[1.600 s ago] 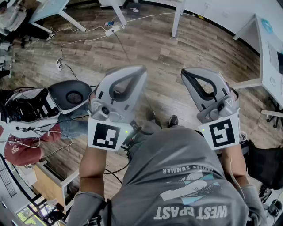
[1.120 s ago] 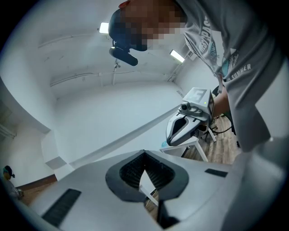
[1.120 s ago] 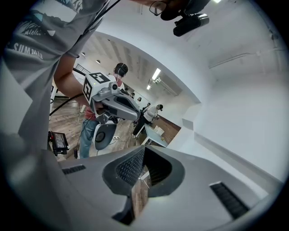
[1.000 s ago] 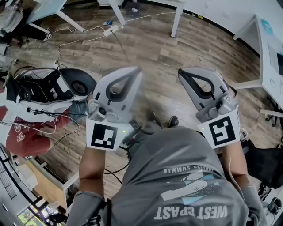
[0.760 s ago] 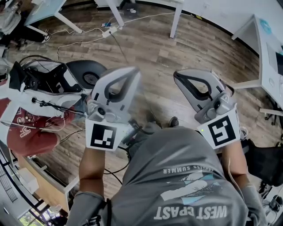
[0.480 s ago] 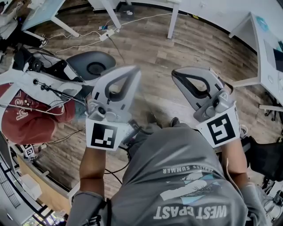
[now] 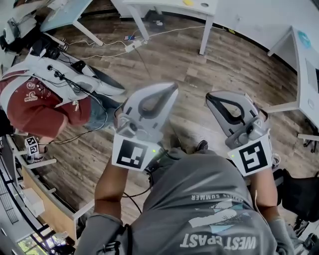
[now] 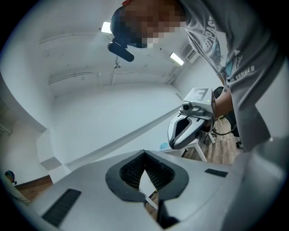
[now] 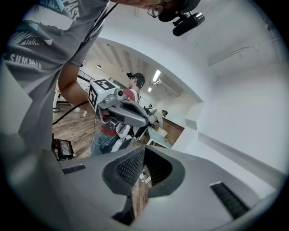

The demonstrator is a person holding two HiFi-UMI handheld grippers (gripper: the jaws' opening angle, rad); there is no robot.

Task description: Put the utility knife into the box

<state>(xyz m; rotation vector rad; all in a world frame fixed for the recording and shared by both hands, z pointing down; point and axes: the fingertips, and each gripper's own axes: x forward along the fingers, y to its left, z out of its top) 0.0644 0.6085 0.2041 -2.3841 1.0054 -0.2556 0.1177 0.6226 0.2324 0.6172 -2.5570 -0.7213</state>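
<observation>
Left gripper (image 7: pixel 170 89), right gripper (image 7: pixel 211 98) — fingers (image 8: pixel 131 170) together, empty — over floor (image 7: pixel 199 60)

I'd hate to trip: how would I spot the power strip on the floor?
Start at the wooden floor under the white table. The power strip lies beside the table's left leg: a small white block with cables running off both ends.

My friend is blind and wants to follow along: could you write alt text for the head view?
Seen from above, a person in a grey T-shirt holds a left gripper and a right gripper, both shut and empty, over a wooden floor. Someone in a red shirt is at the left, white desks along the top.
</observation>
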